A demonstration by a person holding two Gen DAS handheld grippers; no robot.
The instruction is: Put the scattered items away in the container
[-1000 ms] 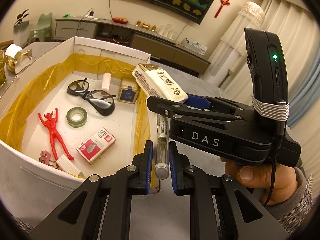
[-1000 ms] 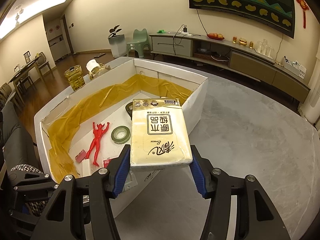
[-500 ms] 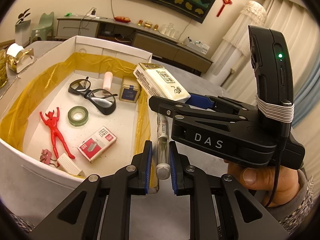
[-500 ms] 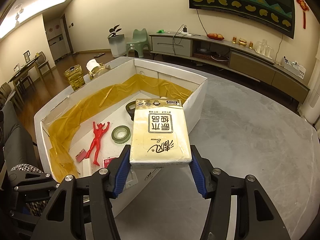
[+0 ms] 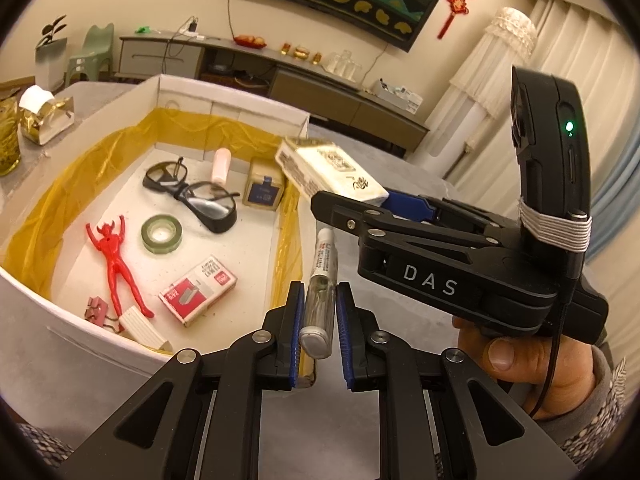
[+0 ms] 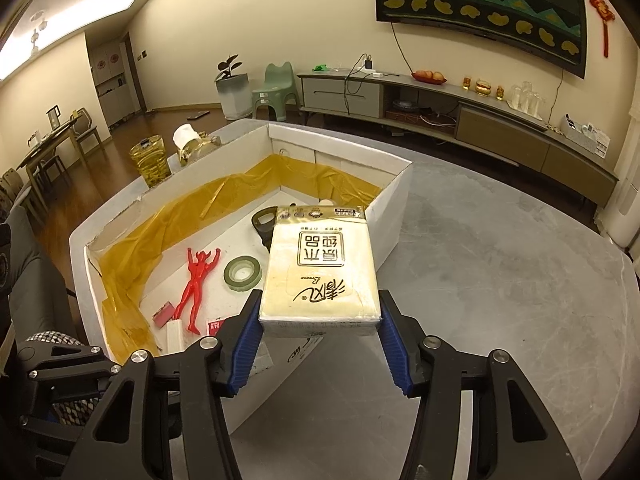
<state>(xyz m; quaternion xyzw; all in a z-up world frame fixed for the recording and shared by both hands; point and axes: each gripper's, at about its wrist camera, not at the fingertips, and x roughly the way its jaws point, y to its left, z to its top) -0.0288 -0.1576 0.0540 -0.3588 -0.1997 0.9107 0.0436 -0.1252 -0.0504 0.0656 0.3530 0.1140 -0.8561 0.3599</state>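
- The right gripper (image 6: 320,332) carries a tissue pack (image 6: 320,268) just over the near right wall of the white box (image 6: 394,196); the open interior lies to the left and far side of it.
- The pack's long axis runs away from the camera, along the fingers (image 6: 245,340), which are spread wide and press its two long sides.
- The left gripper (image 5: 319,312) holds a marker pen (image 5: 320,292) above the same right wall, its long axis pointing away, white tip far and grey cap near. Its fingers are narrow, pinching the clear barrel.
- Both loads sit about equally close to the box, so a short shift left should clear the rim for either.
- Inside lie safety glasses (image 5: 192,196), a tape roll (image 5: 162,233), a red figure (image 5: 114,256) and a staples box (image 5: 198,290).
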